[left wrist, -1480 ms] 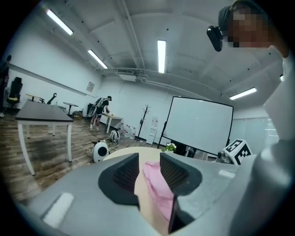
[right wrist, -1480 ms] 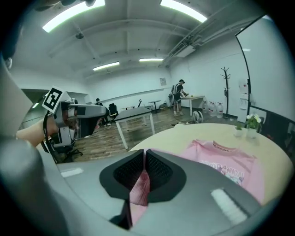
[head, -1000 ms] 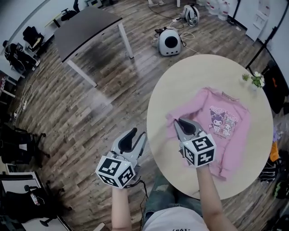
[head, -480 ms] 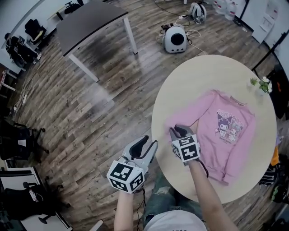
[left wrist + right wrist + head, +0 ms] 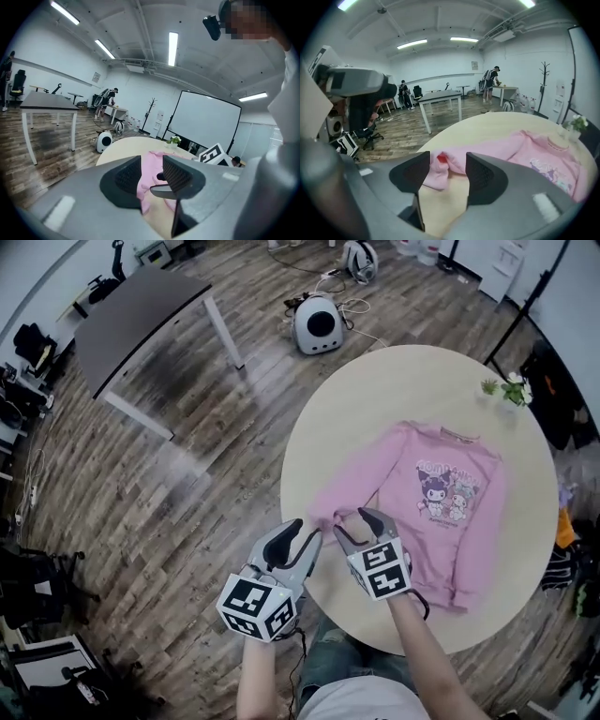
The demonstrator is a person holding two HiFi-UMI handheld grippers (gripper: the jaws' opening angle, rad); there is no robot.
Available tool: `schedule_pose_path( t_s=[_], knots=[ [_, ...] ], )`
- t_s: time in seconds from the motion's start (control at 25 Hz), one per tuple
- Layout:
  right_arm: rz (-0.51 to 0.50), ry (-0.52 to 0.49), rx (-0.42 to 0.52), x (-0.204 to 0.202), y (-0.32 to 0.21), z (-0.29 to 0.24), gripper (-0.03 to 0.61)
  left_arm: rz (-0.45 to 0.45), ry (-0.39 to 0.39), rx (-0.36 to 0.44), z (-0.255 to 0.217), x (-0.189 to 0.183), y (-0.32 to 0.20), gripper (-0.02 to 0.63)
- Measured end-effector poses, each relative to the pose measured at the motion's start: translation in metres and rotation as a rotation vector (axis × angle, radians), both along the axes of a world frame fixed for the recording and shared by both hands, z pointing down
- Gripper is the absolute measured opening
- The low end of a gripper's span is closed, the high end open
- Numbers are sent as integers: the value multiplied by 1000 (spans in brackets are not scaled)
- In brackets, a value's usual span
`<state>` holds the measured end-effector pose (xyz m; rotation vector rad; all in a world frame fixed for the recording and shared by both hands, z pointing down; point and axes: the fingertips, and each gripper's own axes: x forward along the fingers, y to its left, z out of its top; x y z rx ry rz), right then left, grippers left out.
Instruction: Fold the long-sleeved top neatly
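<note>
A pink long-sleeved top [image 5: 441, 498] with a cartoon print lies face up on the round beige table [image 5: 394, 390]. One sleeve runs toward the near left edge and ends in a bunched cuff [image 5: 325, 518]. My right gripper [image 5: 358, 525] hovers low over that cuff. Its jaws have just been opening and now stand wide. The cuff [image 5: 436, 171] lies between them, and the pads do not press it. My left gripper [image 5: 297, 536] is open at the table's near edge, just left of the right one. Ahead of its jaws [image 5: 151, 171] the pink sleeve [image 5: 151, 168] shows.
A small potted plant [image 5: 511, 390] stands at the table's far right rim. On the wooden floor beyond are a grey desk [image 5: 141, 320] and a white rounded carrier [image 5: 316, 324]. Dark clothing hangs at the right [image 5: 562, 418]. People stand far back in the room.
The right gripper came down toward the near table edge with the sleeve and opened its jaws, leaving the cuff on the table. The left gripper moved closer to the table edge.
</note>
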<state>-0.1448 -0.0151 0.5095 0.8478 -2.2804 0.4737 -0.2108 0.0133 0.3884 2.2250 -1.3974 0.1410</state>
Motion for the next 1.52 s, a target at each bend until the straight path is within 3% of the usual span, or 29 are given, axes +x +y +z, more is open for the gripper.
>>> schedule_pose_path(
  t_s=[0.16, 0.48, 0.96, 1.2, 1.52],
  knots=[
    [96, -11, 83, 46, -12, -30, 267, 94, -7, 27, -6, 35, -20, 143],
    [374, 11, 181, 180, -9, -68, 264, 265, -6, 59, -19, 122, -36, 143],
    [728, 72, 171, 346, 69, -67, 235, 480, -11, 46, -15, 240, -11, 143],
    [803, 90, 107, 380, 114, -44, 227, 571, -16, 22, -5, 279, 10, 143],
    [794, 58, -1, 378, 150, -6, 222, 637, -32, -31, 16, 303, 29, 143]
  ],
)
